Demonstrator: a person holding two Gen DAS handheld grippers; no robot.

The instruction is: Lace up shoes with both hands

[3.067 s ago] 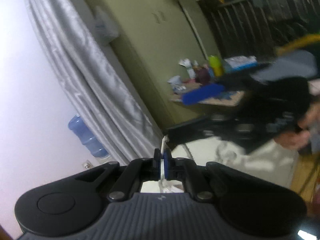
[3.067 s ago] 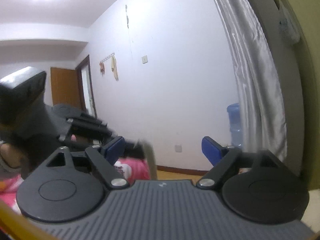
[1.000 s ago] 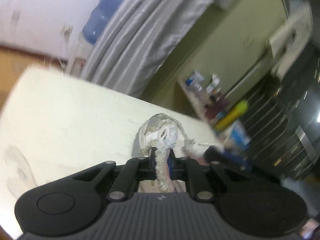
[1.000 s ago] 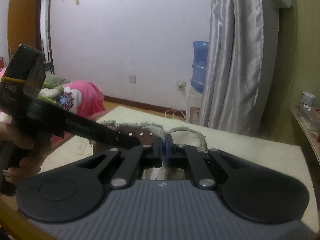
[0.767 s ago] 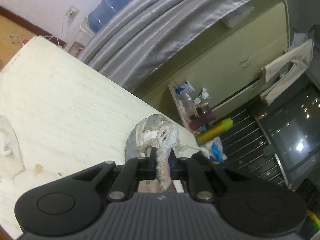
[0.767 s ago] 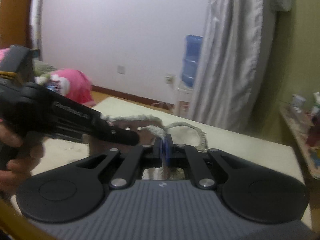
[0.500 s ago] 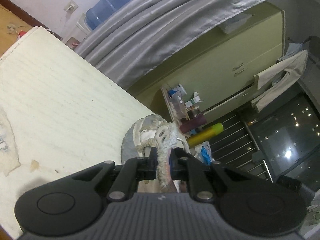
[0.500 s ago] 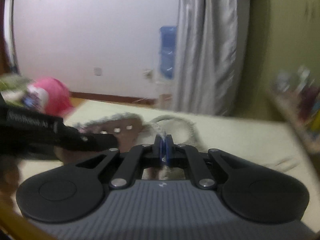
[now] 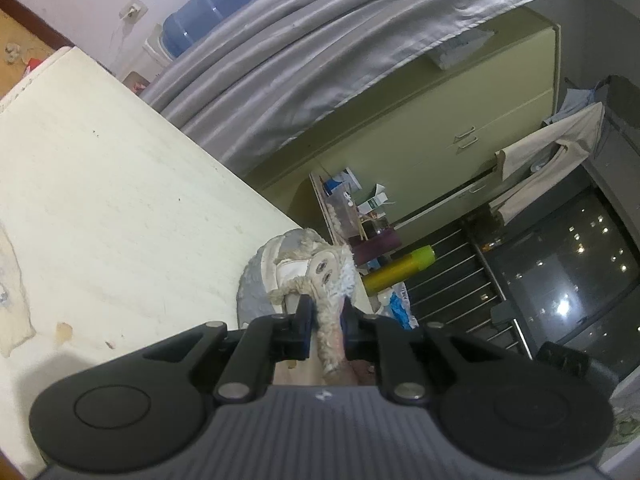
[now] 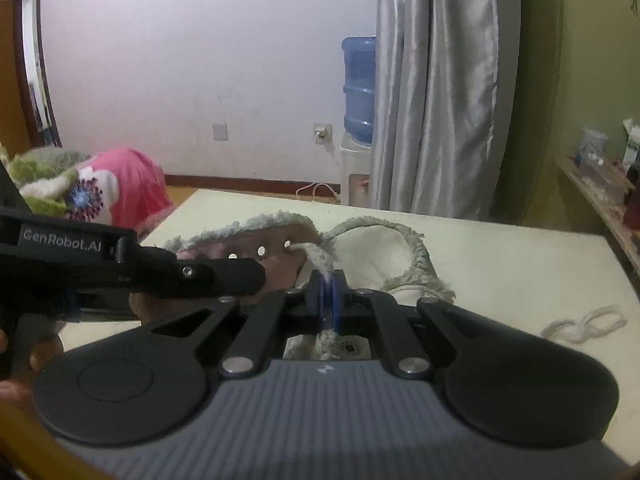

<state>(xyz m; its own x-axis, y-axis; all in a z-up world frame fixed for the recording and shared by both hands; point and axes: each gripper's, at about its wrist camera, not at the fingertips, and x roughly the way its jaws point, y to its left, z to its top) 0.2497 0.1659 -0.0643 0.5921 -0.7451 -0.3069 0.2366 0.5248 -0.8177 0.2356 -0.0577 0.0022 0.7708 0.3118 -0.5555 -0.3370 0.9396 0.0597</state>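
Note:
A worn shoe (image 10: 376,256) with frayed fuzzy edges lies on a cream table (image 10: 520,256). Its brown eyelet flap (image 10: 256,256) has metal eyelets. My right gripper (image 10: 329,294) is shut on the fuzzy white lace (image 10: 320,260) where it leaves the end eyelet. My left gripper (image 9: 325,322) is shut on the frayed edge of the shoe's flap (image 9: 332,312), with the grey toe (image 9: 256,276) ahead of it. The left gripper also shows as a black body in the right wrist view (image 10: 224,278), against the flap.
A loose coil of white lace (image 10: 584,322) lies on the table at the right. A cluttered wooden side table (image 10: 600,192) stands off the right edge. A water bottle (image 10: 359,88) and grey curtain (image 10: 436,88) stand behind. Stains mark the table's left part (image 9: 12,284).
Earlier both grippers were raised toward the room, the right one open. Now both are down at the shoe and shut. Over the last second the left view tilted and drew closer to the flap.

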